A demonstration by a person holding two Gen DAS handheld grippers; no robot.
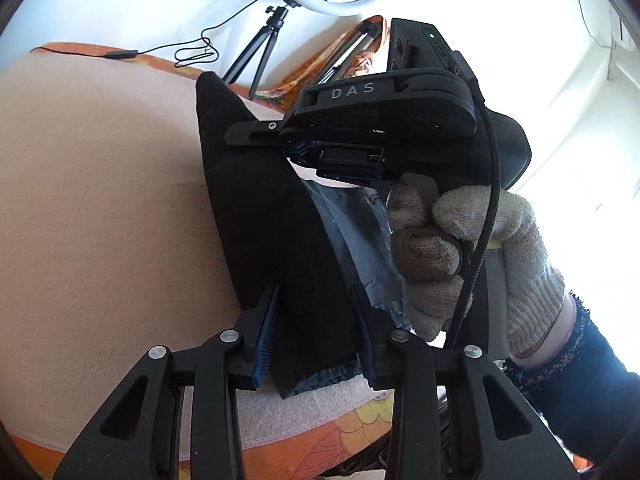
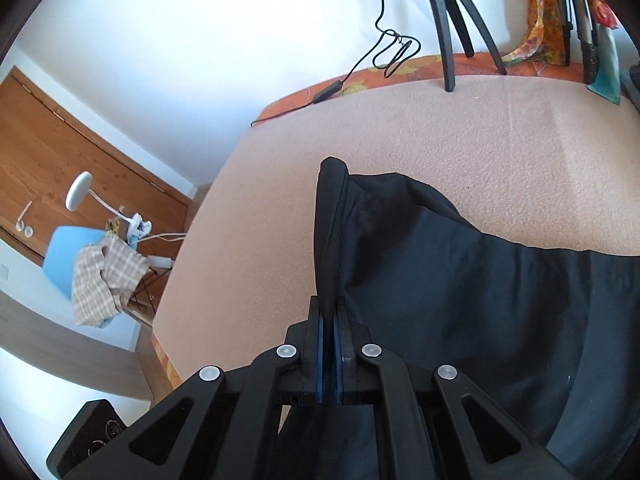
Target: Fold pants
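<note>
Black pants [image 1: 256, 208] with a grey-blue inner side lie partly lifted over a beige table cover [image 1: 100, 200]. My left gripper [image 1: 316, 292] stands with its jaws apart around a hanging strip of the pants; the blue pads [image 1: 266, 336] flank the cloth without pinching it. My right gripper [image 2: 329, 304] is shut on a raised fold of the black pants [image 2: 460, 272], which drape to the right over the beige cover [image 2: 440, 128]. The right gripper's body, held by a gloved hand [image 1: 472, 240], also shows in the left wrist view [image 1: 384, 112].
A ring light on a black tripod [image 1: 264, 48] stands at the table's far edge with a loose cable [image 2: 388, 52]. An orange patterned cloth [image 2: 420, 68] edges the table. A blue chair with a checked cloth [image 2: 100, 276] stands left, beside a wooden door.
</note>
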